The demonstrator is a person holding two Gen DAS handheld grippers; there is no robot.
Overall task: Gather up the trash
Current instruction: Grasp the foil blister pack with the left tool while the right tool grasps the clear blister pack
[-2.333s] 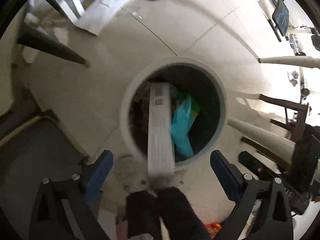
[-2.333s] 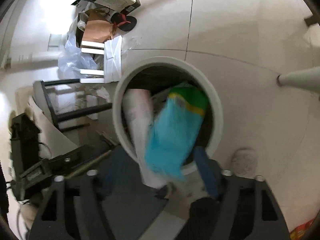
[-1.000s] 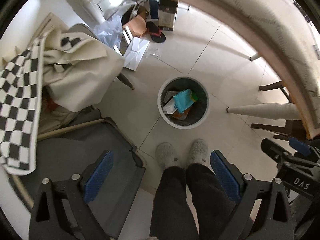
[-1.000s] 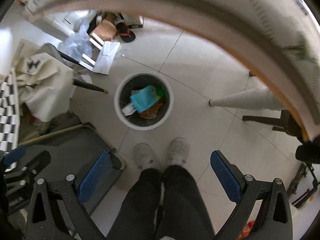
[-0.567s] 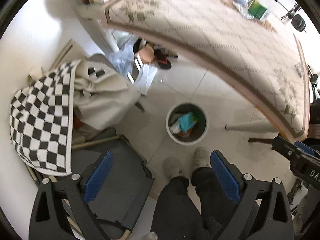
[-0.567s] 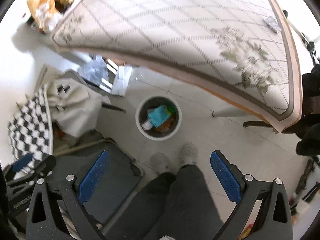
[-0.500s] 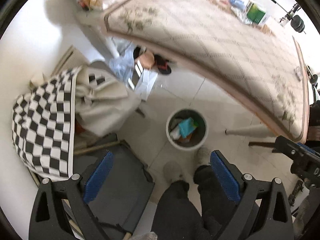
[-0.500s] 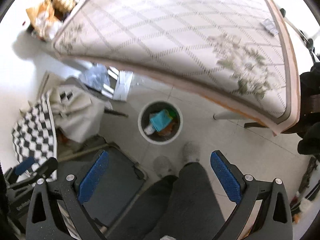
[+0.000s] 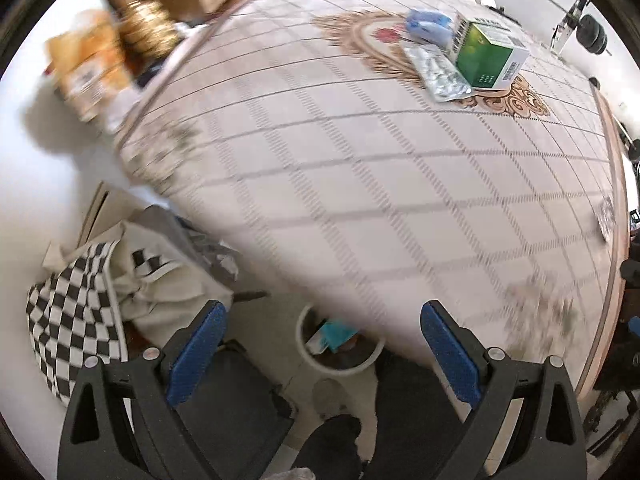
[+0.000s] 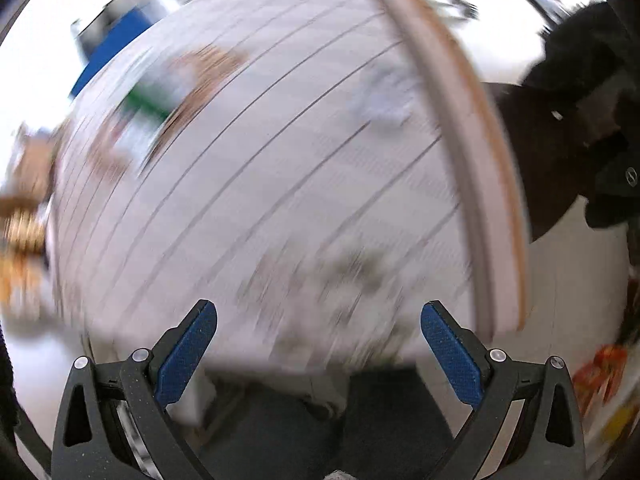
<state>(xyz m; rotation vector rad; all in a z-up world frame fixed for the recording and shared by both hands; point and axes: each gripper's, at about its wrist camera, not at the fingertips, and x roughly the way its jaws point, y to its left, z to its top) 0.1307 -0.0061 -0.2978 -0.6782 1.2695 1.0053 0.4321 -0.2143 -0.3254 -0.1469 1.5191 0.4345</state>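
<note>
My left gripper is open and empty, high above the near edge of a table with a patterned cloth. On the table's far side lie a green and white box, a silver blister pack and a blue and white wrapper. The white trash bin stands on the floor below the table edge, with a teal packet inside. My right gripper is open and empty over the same table; its view is badly blurred, and a green smear shows at far left.
A checkered cloth hangs over a chair at left. Orange packets and a gold jar stand at the table's far left corner. My dark legs show below. A dark shape lies past the table's right edge.
Both grippers have risen from over the bin and swung up toward the table top. The bin has dropped to the bottom of the left view and out of the right view.
</note>
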